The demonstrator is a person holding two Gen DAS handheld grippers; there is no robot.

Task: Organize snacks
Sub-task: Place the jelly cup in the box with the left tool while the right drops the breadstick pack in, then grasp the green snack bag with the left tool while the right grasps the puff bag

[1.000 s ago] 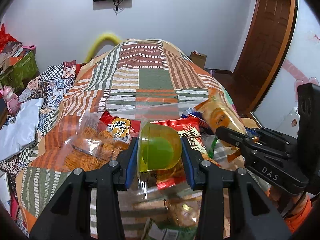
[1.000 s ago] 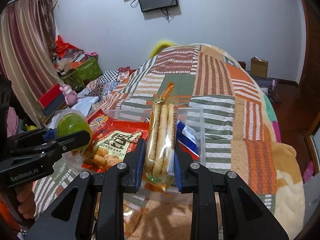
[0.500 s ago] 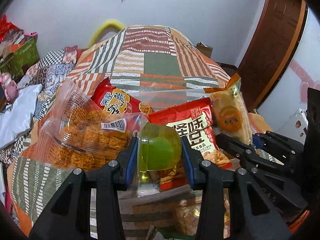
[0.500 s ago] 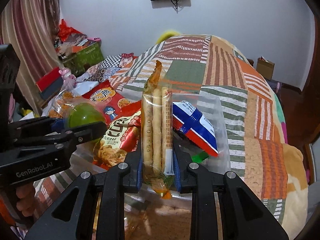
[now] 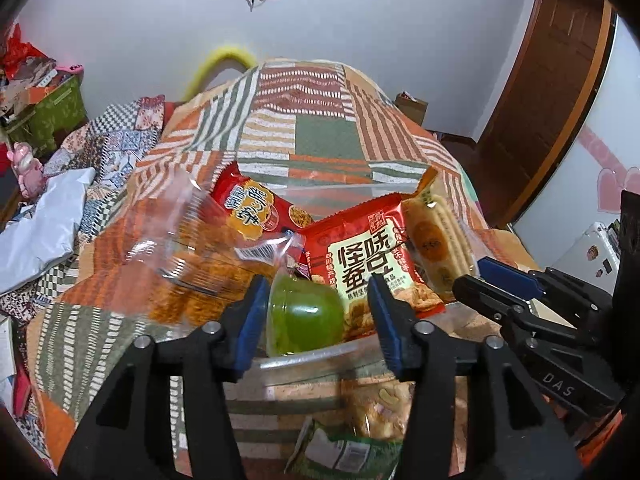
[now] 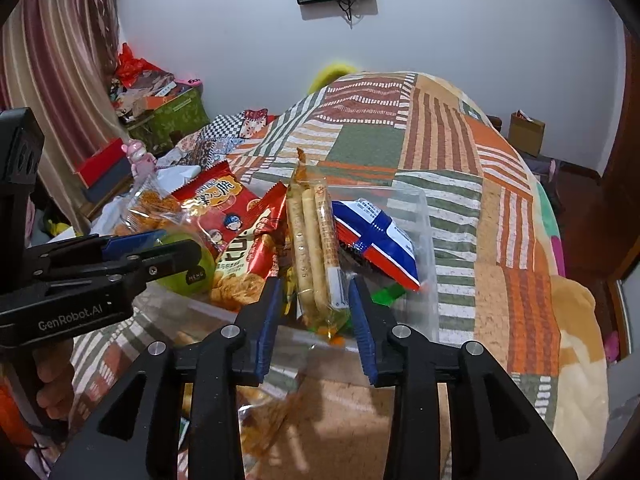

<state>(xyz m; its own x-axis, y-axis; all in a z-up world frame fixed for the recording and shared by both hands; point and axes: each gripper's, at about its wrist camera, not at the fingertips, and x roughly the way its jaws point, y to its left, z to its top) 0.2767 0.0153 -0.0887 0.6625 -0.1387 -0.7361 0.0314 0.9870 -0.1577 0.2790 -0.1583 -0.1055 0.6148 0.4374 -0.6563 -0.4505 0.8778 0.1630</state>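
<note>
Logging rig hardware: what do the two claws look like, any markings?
Both are matte black two-finger frames with blue pads and silver screw heads. The left claw body reads "GenRobot.AI"; the right claw reads "DAS". A bare hand grips the left handle. No cables visible.

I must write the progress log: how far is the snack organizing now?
Done: red snack bags stand in the clear bin. In hand: open left gripper around the green jelly cup; open right gripper around the breadstick pack. Left: packets outside the bin.
</note>
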